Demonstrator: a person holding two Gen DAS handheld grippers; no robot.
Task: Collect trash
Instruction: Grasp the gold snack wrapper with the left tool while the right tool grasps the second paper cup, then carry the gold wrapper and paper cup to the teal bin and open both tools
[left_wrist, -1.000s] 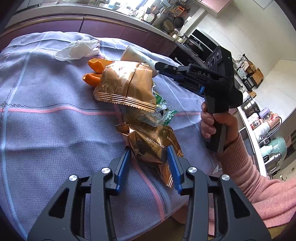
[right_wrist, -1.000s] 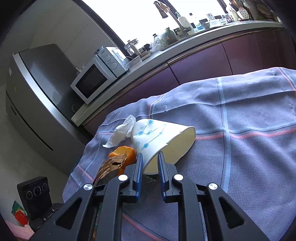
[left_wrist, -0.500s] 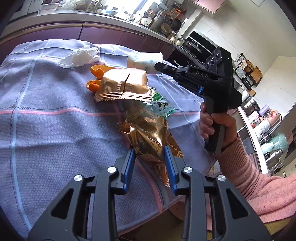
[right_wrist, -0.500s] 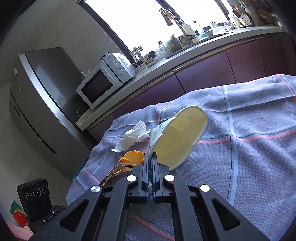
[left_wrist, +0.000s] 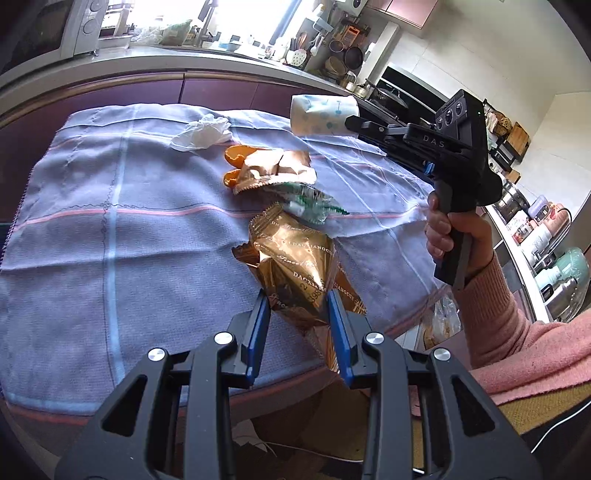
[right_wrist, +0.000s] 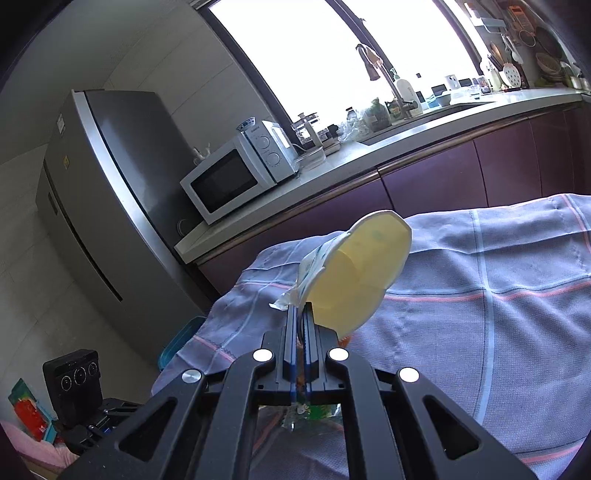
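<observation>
The left gripper (left_wrist: 298, 302) is pinching the gold wrapper (left_wrist: 295, 266) — its lower end hidden; the right gripper (right_wrist: 300, 314) is clamping the paper cup (right_wrist: 354, 280) by its rim.

My gold wrapper (left_wrist: 299, 273) hides part of the green packet (left_wrist: 310, 205). The orange peel (left_wrist: 236, 157) sits half under another wrapper (left_wrist: 277, 170). My paper cup (right_wrist: 354, 280) covers the cloth (right_wrist: 498, 332) behind it.

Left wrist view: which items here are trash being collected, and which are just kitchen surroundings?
Trash:
- gold wrapper, in the left gripper
- paper cup, pinched by the right gripper
- white tissue
- orange peel
- tan packet
- green-printed clear wrapper

Surroundings:
- microwave
- fridge
- checked cloth
</observation>
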